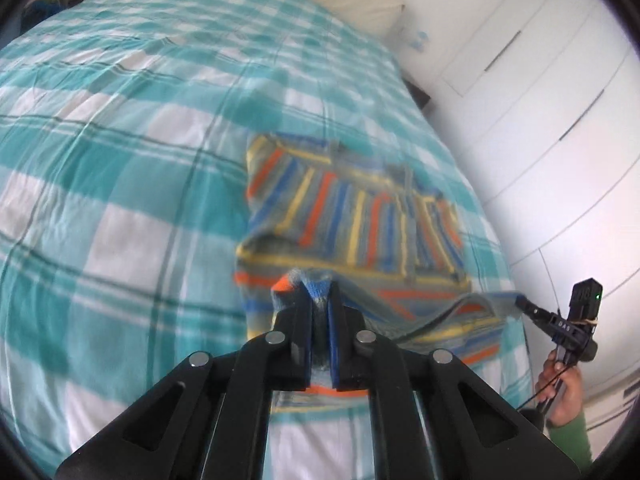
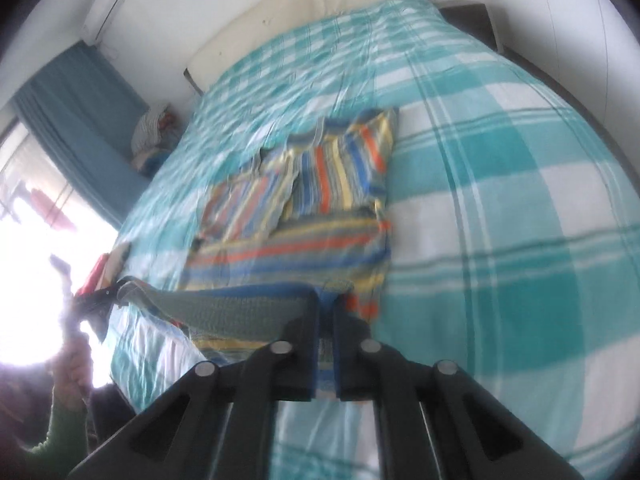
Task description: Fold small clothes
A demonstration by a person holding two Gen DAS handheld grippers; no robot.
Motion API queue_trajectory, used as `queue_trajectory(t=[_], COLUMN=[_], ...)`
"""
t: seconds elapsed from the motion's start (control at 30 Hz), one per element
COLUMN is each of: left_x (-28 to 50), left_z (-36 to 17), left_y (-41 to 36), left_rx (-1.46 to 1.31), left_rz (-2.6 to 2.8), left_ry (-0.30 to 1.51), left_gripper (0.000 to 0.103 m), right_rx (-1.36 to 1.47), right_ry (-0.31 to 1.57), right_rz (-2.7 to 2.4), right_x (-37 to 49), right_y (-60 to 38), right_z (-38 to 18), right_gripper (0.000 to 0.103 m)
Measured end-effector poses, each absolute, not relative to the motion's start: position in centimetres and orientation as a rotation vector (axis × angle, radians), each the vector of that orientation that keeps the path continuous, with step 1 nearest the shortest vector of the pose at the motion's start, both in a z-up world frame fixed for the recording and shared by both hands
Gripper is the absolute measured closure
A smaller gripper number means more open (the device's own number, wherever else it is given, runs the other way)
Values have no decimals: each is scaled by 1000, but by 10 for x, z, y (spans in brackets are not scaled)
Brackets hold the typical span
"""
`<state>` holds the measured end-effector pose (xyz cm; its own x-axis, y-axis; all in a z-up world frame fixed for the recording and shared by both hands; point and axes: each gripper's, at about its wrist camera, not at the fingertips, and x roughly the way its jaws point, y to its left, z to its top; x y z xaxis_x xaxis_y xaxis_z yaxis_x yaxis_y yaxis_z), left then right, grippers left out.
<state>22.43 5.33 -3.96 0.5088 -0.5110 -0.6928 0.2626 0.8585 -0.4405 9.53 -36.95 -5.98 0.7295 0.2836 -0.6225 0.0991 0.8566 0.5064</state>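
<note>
A small striped knit sweater, grey with orange, blue and yellow bands, lies on the teal and white checked bedspread. Its sleeves are folded in over the body. My left gripper is shut on the left corner of the near hem and holds it lifted. My right gripper is shut on the right corner of the same hem. The hem stretches raised between the two grippers. The right gripper also shows at the right edge of the left wrist view, and the left gripper at the left of the right wrist view.
A cream headboard cushion stands at the far end of the bed. White wardrobe doors run along the right side. A blue curtain and a bright window are on the left, with a pile of clothes beside the bed.
</note>
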Motion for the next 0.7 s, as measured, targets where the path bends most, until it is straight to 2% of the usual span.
queue_trajectory(t=[0.27,0.5,0.6,0.67,0.7], left_x=[361,425,441,435,428], left_z=[-73,-95,-110,-107,-101], left_y=[21,11,13,27,35], left_rx=[-327,-389,-389,-440,-446], left_rz=[-372,-306,-222,-216,-203], left_ry=[960,951,1022,997,962], left_gripper=[98,98,81,55,52], right_rx=[711,745,750,781,781], right_ry=[774,789,793,762,734], right_rz=[20,-20,-18,2,12], right_x=[245,311,328,328,324], right_y=[-436,-459,-462,-469,-473], right_z=[-75,-102,-107,-103,-96], right_gripper=[98,98,93,86,82])
